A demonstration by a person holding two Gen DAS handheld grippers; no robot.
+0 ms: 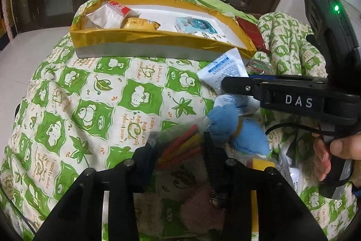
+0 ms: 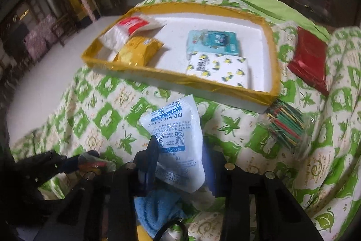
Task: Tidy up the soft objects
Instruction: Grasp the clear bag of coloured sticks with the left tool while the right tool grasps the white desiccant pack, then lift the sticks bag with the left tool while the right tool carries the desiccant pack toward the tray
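Green-and-cream quilted cloth (image 1: pixel 94 92) covers the surface under both grippers. The left gripper (image 1: pixel 179 146) is clenched on a clear bag of coloured sticks (image 1: pixel 180 146), the bag standing between its two pads and poking out toward twelve o'clock. Just beside it at two o'clock lies a blue plush toy (image 1: pixel 243 130). The right gripper (image 2: pixel 178 150) is clamped on a white desiccant pouch (image 2: pixel 176 128), which sticks out toward eleven o'clock past the fingertips. In the right wrist view a gold-rimmed tray (image 2: pixel 274 55) sits at twelve o'clock, well beyond the pouch, holding a yellow packet (image 2: pixel 140 49), a teal tissue pack (image 2: pixel 214 42) and a bee-print tissue pack (image 2: pixel 218 69). A second bag of coloured sticks (image 2: pixel 284 123) lies at two o'clock, a red packet (image 2: pixel 309 55) beyond it.
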